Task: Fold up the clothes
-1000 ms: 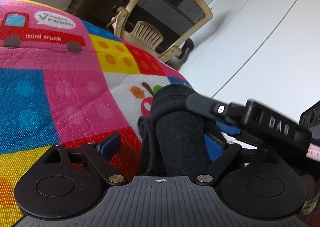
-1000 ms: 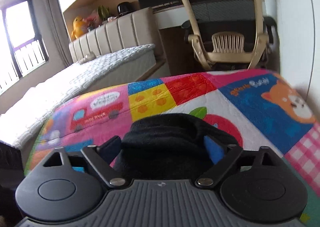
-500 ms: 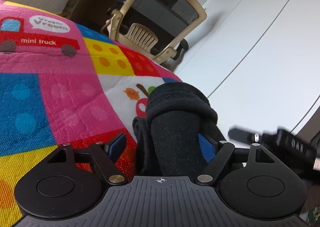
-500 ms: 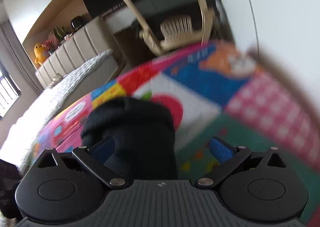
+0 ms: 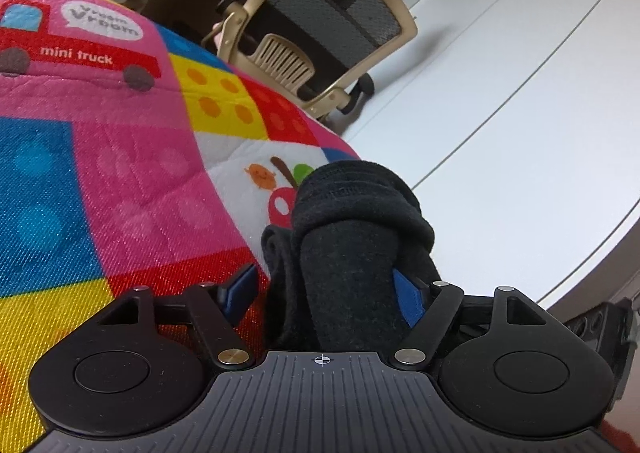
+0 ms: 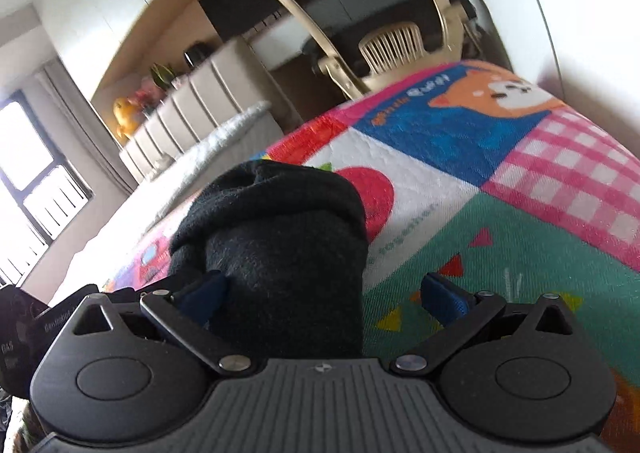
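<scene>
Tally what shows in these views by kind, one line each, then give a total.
Black rolled fabric bundle: 1
Colourful patchwork quilted blanket: 1
Beige mesh-backed office chair: 1
Handheld black tools with blue pads: 2, the left tool and the right tool
Total: 5

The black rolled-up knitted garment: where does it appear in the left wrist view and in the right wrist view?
Left wrist view: the black rolled-up knitted garment is at lower centre, between the fingers of the left gripper.
Right wrist view: it is at lower centre-left, beside the left finger of the right gripper.
Shared landmark: the beige mesh office chair, beyond the colourful patchwork quilt.
</scene>
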`<action>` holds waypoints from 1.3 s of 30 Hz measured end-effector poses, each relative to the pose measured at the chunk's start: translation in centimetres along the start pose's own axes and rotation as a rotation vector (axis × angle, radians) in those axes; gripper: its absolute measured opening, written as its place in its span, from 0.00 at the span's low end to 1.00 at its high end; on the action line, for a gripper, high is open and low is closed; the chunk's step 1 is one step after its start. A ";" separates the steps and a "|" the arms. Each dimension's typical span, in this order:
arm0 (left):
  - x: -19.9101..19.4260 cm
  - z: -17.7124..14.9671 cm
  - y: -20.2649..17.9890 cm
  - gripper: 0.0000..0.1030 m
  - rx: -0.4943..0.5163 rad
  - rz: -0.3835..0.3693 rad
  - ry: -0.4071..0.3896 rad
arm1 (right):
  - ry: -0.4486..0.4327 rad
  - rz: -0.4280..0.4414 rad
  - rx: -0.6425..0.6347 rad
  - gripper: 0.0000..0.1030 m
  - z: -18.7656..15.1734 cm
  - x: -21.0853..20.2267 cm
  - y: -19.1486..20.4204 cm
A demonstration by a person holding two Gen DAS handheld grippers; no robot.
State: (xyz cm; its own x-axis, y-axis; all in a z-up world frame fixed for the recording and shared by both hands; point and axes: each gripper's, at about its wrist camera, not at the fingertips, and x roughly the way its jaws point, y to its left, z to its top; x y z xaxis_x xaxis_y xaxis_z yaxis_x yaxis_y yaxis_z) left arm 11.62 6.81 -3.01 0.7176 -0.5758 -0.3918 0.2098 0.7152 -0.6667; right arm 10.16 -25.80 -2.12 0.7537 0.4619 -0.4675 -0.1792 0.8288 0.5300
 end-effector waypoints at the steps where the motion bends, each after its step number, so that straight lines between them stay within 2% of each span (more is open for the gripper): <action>1: 0.0 0.0 0.1 0.75 -0.004 -0.004 0.000 | -0.007 0.005 0.004 1.00 0.0 0.0 -0.2; 25: -0.2 0.1 0.8 0.78 -0.045 -0.068 -0.012 | -0.019 0.062 0.046 1.00 0.1 -0.1 -1.1; 32: -0.2 0.1 0.5 0.78 -0.033 -0.060 -0.009 | -0.023 0.061 0.047 1.00 0.0 -0.2 -1.0; 39: -0.1 -0.4 -0.8 0.86 0.042 -0.015 0.006 | -0.033 0.066 0.051 1.00 -0.4 -0.8 -1.0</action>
State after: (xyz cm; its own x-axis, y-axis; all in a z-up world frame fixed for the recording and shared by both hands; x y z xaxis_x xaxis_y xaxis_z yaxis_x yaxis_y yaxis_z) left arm 11.12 6.08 -2.69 0.7099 -0.5892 -0.3860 0.2484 0.7222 -0.6456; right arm 9.43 -26.86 -2.57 0.7618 0.5034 -0.4076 -0.1971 0.7796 0.5945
